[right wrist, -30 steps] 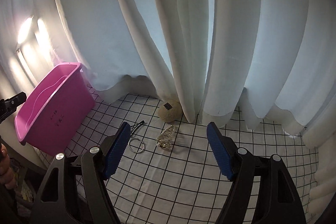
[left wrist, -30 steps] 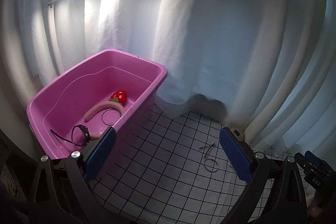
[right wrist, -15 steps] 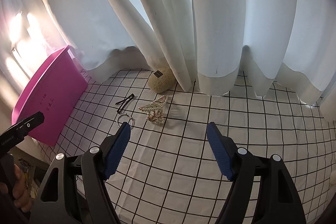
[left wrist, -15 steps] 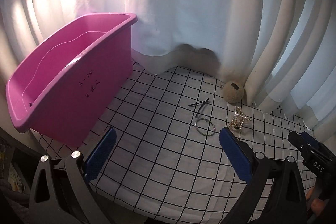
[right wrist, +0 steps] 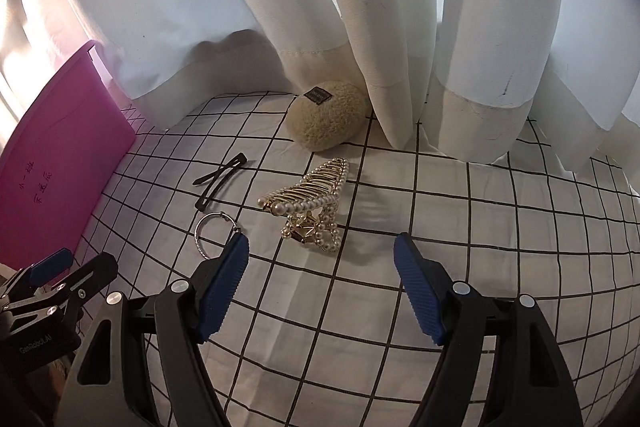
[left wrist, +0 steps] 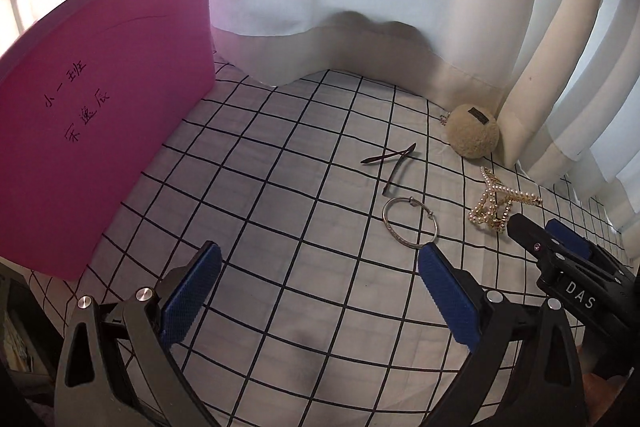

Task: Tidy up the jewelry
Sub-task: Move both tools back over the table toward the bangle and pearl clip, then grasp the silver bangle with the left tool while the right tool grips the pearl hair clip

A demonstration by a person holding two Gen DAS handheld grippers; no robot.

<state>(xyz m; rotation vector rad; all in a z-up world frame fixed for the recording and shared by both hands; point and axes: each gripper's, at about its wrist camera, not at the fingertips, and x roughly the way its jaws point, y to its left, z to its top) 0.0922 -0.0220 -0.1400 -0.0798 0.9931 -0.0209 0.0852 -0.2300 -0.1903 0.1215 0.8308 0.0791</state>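
Observation:
A gold pearl hair claw [right wrist: 310, 205] lies on the checked cloth just ahead of my open, empty right gripper [right wrist: 322, 263]. Left of it lie a silver ring [right wrist: 210, 233] and a black hair clip [right wrist: 220, 179]. A beige fluffy scrunchie [right wrist: 326, 115] sits by the curtain. In the left wrist view my left gripper [left wrist: 320, 267] is open and empty, with the ring [left wrist: 409, 221] at its right fingertip, the clip [left wrist: 394, 163], the claw [left wrist: 498, 201] and the scrunchie [left wrist: 472, 131] beyond. The pink bin [left wrist: 92, 107] stands at the left.
White curtains [right wrist: 400, 7] hang along the back and rest on the checked cloth [right wrist: 460, 227]. The right gripper's tip [left wrist: 560, 255] shows at the right of the left wrist view. The bin's side [right wrist: 52, 155] is at the left of the right wrist view.
Both grippers have dropped lower and moved forward toward the jewelry on the cloth. The left one swung right, away from the bin, whose inside is now out of view.

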